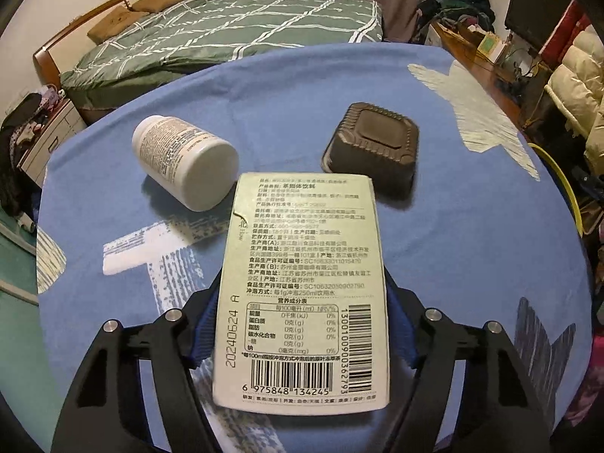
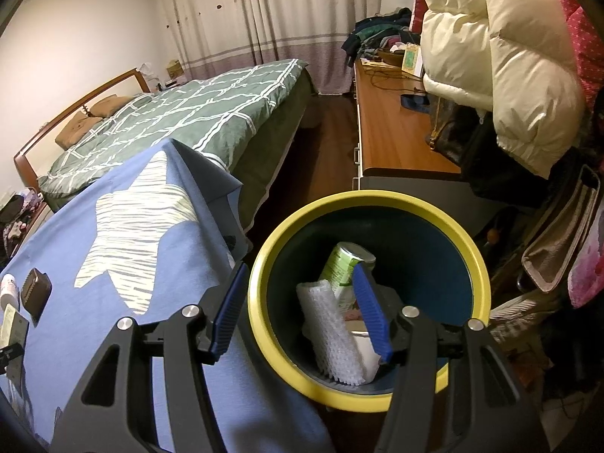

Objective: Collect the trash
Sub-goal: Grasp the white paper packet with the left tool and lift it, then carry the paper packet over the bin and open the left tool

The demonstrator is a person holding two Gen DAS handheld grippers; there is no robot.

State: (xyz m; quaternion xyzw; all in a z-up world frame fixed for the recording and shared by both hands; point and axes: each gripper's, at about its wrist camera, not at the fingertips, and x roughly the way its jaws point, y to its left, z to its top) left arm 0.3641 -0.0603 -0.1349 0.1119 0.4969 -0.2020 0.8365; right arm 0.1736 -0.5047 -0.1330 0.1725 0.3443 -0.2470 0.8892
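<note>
Blue pads of left gripper [image 1: 302, 324] mostly hidden behind pale green box [image 1: 302, 290]; only slivers visible at either flank, apparently pressed against the box's long edges, so clamped on the box. Box's near end cut close to the frame bottom, far end reaching toward the brown tray. Small print on upper half of box blurred, not legible.

Right gripper [image 2: 302, 313] parted, nothing between the pads, hanging over the yellow-rimmed bin [image 2: 260, 264]. Right pad overlaps the bin contents in view; contact not resolvable. Bin bottom partly blocked by that pad and its black linkage.

Inside bin: green-and-white can [image 2: 339, 264] leaning upright, white foam mesh sleeve [image 2: 332, 336] in front of it, something white below, not identifiable.

On blue tablecloth [image 1: 453, 226], beyond the box: white bottle [image 1: 185, 162] lying on its side, left; dark brown plastic tray [image 1: 372, 151] upside down, right. Both apart from the box and from each other. Bottle label too blurred to read.

Background: bed with green checked quilt [image 1: 234, 26], wooden headboard, curtains, cream puffer jacket [image 2: 490, 56] hanging over a wooden cabinet top [image 2: 392, 136], clothes piled at far end.

Readable on box: date "20240624 A", barcode digits "6 975848 134245", side code "13001009003627 93", nutrition table with 0% rows, "250ml".
</note>
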